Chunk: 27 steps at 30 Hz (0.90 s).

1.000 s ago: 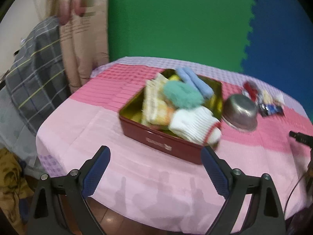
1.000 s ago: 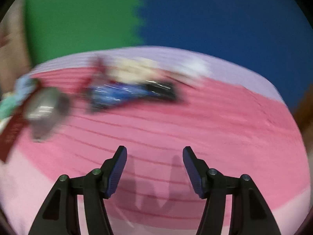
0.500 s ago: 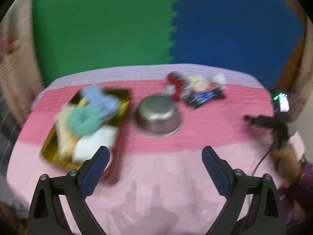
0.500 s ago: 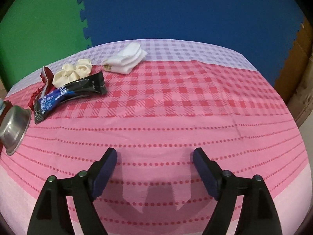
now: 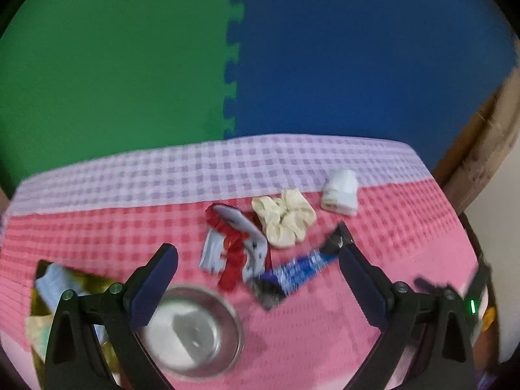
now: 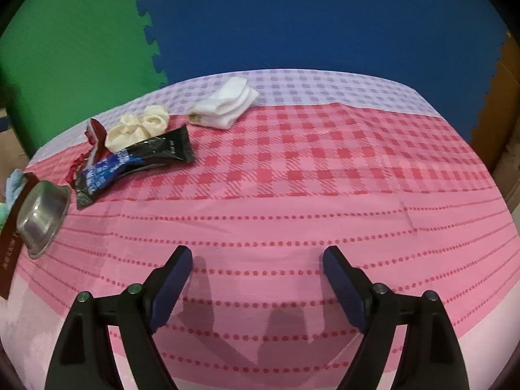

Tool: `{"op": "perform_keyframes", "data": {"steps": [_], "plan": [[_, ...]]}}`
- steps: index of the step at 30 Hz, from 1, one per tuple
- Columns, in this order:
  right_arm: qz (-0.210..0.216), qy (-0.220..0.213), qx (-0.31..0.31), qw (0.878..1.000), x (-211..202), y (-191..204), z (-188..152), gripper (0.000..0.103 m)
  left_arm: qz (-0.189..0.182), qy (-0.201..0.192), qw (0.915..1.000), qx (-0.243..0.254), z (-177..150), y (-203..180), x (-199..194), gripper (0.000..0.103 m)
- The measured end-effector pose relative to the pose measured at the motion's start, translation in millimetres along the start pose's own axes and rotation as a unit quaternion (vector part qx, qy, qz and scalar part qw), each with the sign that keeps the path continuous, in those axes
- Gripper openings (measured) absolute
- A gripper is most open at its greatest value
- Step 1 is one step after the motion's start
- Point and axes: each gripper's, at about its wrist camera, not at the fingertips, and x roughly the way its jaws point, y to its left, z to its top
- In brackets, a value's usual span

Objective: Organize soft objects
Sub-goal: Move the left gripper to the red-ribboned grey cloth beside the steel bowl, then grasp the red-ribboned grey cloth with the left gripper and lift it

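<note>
A cream scrunchie (image 5: pixel 282 221) (image 6: pixel 138 128) and a folded white sock (image 5: pixel 339 191) (image 6: pixel 227 105) lie toward the far side of the pink checked tablecloth (image 6: pixel 292 169). A red tin (image 5: pixel 39 295) (image 6: pixel 11 247) at the left edge holds a light blue cloth (image 5: pixel 55 282) and other soft pieces. My left gripper (image 5: pixel 256 252) is open and empty, hovering over the wrappers just short of the scrunchie. My right gripper (image 6: pixel 256 253) hangs above bare cloth, jaws opening, nothing between them.
A steel bowl (image 5: pixel 195 328) (image 6: pixel 42 217) sits beside the tin. A red and silver wrapper (image 5: pixel 234 247) (image 6: pixel 96 136) and a blue and black packet (image 5: pixel 302 266) (image 6: pixel 136 162) lie next to the scrunchie. Green and blue foam mats stand behind. Brown cardboard (image 5: pixel 481 162) stands right.
The left gripper has swung right, from the tin past the bowl to the wrappers and scrunchie. The right gripper's jaws have widened and its view has settled.
</note>
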Motion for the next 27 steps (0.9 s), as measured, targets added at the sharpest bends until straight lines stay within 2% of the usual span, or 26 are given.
{"op": "perform_keyframes", "data": {"steps": [2,8,16,21,23,24,25,26,27], "plan": [[0.009,-0.002,0.000,1.000,-1.8,0.4,-0.8,0.085,0.002,0.021,0.9997,-0.011,11.0,3.7,25.4,0.098],[0.029,-0.007,0.000,1.000,-4.8,0.8,-0.5,0.085,0.045,0.060,0.9972,-0.003,23.6,8.8,74.6,0.098],[0.041,-0.008,-0.002,0.999,-6.6,2.4,-1.0,0.085,0.060,0.084,0.9934,-0.049,21.5,37.4,106.4,0.098],[0.043,-0.007,-0.002,0.999,-5.9,2.1,-0.7,0.085,0.072,0.098,0.9920,-0.035,15.8,34.8,123.3,0.094],[0.044,-0.007,-0.002,0.999,-5.6,1.9,-0.5,0.085,0.064,0.101,0.9923,-0.029,13.5,32.0,132.7,0.076],[0.044,-0.006,-0.002,0.999,-5.6,1.9,-0.6,0.085,0.059,0.110,0.9917,-0.028,11.5,31.2,136.9,0.057],[0.044,-0.006,-0.002,0.999,-5.6,1.9,-0.7,0.085,0.047,0.125,0.9906,-0.028,8.6,30.9,142.8,0.022],[0.044,-0.006,-0.002,0.999,-5.2,1.8,-0.6,0.085,0.036,0.135,0.9896,-0.032,6.1,31.0,146.7,0.008],[0.045,-0.005,-0.002,0.999,-4.9,1.6,-0.4,0.085,0.023,0.143,0.9885,-0.042,3.2,32.2,150.5,0.008]]}}
